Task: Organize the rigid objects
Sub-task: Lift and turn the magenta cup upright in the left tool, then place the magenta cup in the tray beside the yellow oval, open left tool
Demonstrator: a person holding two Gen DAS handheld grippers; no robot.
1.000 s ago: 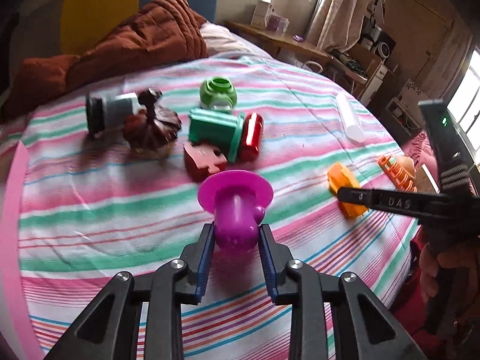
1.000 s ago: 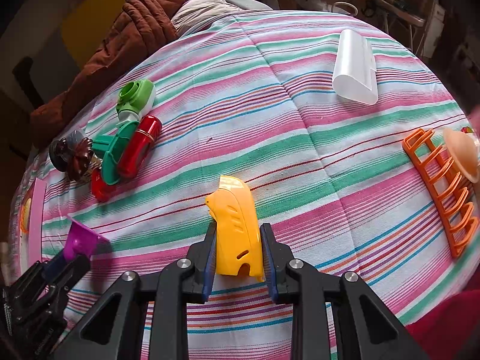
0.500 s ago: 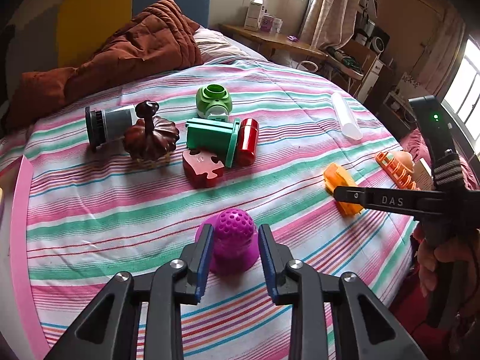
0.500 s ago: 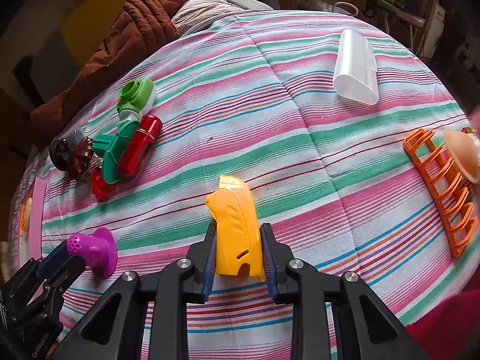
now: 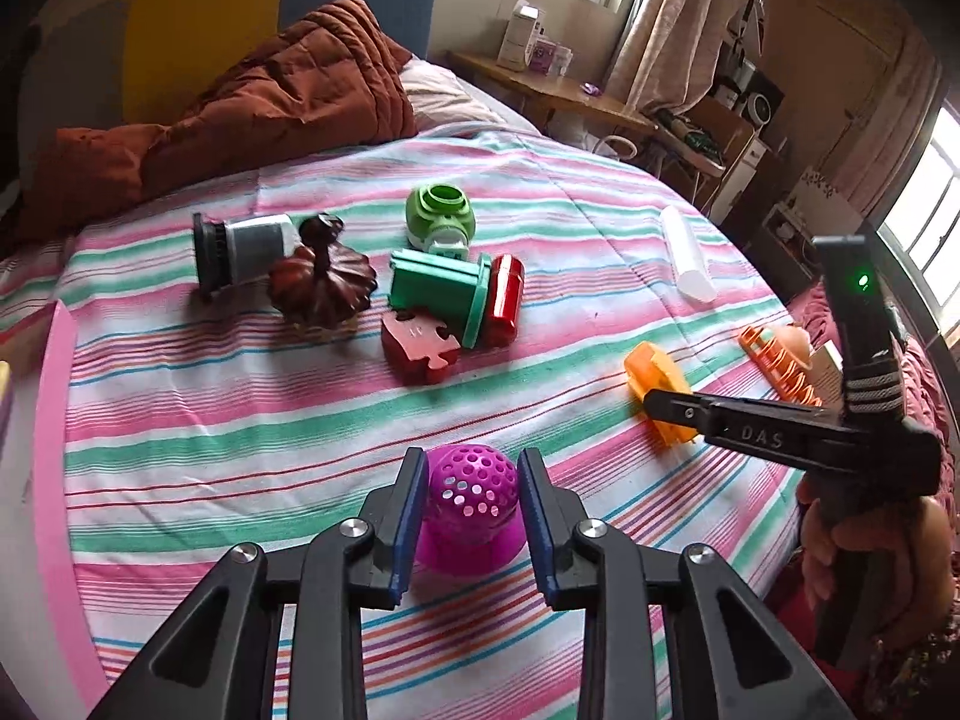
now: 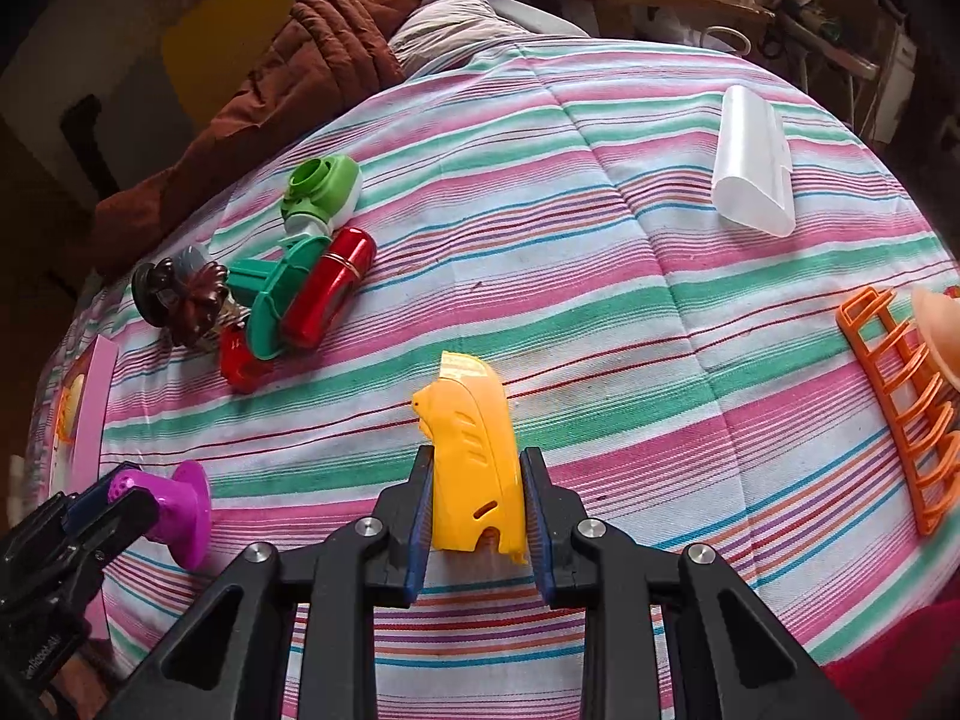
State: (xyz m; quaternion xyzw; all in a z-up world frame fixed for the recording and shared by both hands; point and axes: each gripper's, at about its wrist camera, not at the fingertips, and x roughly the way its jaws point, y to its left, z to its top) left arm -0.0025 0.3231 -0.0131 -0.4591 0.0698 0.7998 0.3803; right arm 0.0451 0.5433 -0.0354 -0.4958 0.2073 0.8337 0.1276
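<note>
The left tongs [image 5: 471, 501], jaws closing, clasp a purple perforated toy [image 5: 471, 504]; the right tongs [image 6: 477, 501] pinch a yellow plastic piece [image 6: 474, 468] tight.

left tongs [image 5: 471, 504] closing, right tongs [image 6: 477, 507] clamped

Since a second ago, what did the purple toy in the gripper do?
The purple plastic funnel-shaped toy with holes, between the left gripper pads, flipped: its wide flange pointed away, now its holey dome does. Those jaws are closing on it. The right gripper stayed clamped on the yellow plastic shell, and the clustered toys stayed put.
</note>
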